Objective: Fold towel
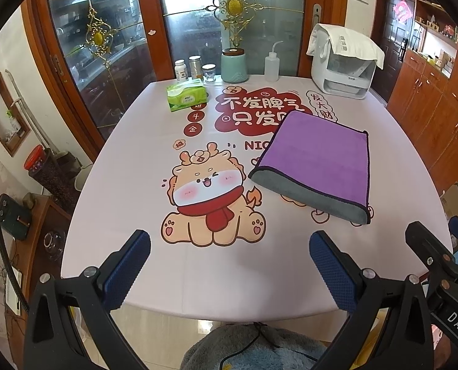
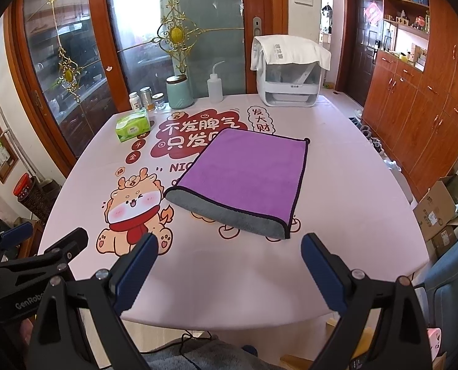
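A purple towel (image 1: 318, 157) with a grey underside lies folded flat on the table, right of the cartoon print; its grey layer shows along the near edge. It also shows in the right wrist view (image 2: 247, 172). My left gripper (image 1: 229, 252) is open and empty, held above the table's near edge, well short and left of the towel. My right gripper (image 2: 229, 256) is open and empty, held above the near edge just in front of the towel. The right gripper (image 1: 438, 246) shows at the right edge of the left wrist view, and the left gripper (image 2: 47, 240) at the left edge of the right wrist view.
The table (image 1: 136, 215) has a pink cloth with a cartoon print. At its far side stand a green tissue pack (image 1: 185, 94), jars, a teal canister (image 1: 234, 64), a squeeze bottle (image 1: 272, 64) and a white appliance (image 1: 342, 61). Wooden cabinets (image 2: 413, 108) line the right.
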The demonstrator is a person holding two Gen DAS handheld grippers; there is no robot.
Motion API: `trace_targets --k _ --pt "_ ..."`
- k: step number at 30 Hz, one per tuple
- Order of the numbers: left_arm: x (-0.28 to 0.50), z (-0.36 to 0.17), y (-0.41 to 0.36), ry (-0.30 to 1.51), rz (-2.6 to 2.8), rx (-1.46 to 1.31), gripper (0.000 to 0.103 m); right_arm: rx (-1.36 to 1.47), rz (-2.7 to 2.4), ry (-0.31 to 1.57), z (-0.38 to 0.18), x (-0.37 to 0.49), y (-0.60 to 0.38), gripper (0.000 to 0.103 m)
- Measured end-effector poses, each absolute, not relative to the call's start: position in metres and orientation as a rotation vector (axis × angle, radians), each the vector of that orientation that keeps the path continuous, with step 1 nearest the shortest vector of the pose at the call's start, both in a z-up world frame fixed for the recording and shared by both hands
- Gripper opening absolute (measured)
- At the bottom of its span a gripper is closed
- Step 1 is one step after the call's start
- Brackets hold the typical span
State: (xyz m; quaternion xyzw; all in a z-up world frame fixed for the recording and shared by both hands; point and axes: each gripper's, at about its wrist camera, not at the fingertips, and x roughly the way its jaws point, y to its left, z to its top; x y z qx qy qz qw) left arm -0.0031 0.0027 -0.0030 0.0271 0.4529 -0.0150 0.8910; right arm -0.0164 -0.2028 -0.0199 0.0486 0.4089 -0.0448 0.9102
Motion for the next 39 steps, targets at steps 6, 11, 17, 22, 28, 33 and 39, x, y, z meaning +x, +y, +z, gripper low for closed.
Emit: trace_targets --k 6,11,17,22,28,33,39 --pt "-0.0032 -0.0054 0.0048 0.949 -0.036 0.046 0.103 0.105 -0.091 0.847 -0.0205 -0.0158 -0.2040 0.095" --pt "-0.0042 -0.0050 0.0046 0.937 -0.044 0.046 0.103 0.107 -0.092 0.850 -0.0204 -0.0160 -0.2036 0.095" --pt "-0.0063 -0.0047 0.0036 0.934 -0.045 0.048 0.103 0.113 -0.090 0.850 -0.0221 -0.0172 -0.2035 0.095" --pt "-0.0074 -0.0038 0.0034 0.939 -0.044 0.049 0.103 0.118 -0.090 0.847 -0.0216 -0.0189 -0.2043 0.095" --pt "-0.0068 -0.0042 0.0027 0.942 -0.045 0.048 0.103 0.121 -0.089 0.848 -0.0203 -0.0191 -0.2063 0.095" --pt "-0.0062 -0.0048 0.0023 0.943 -0.046 0.049 0.103 0.125 -0.089 0.850 -0.0205 -0.0186 -0.2086 0.095" --pt "-0.0064 -0.0053 0.0020 0.942 -0.045 0.049 0.103 0.127 -0.088 0.852 -0.0206 -0.0188 -0.2097 0.095"
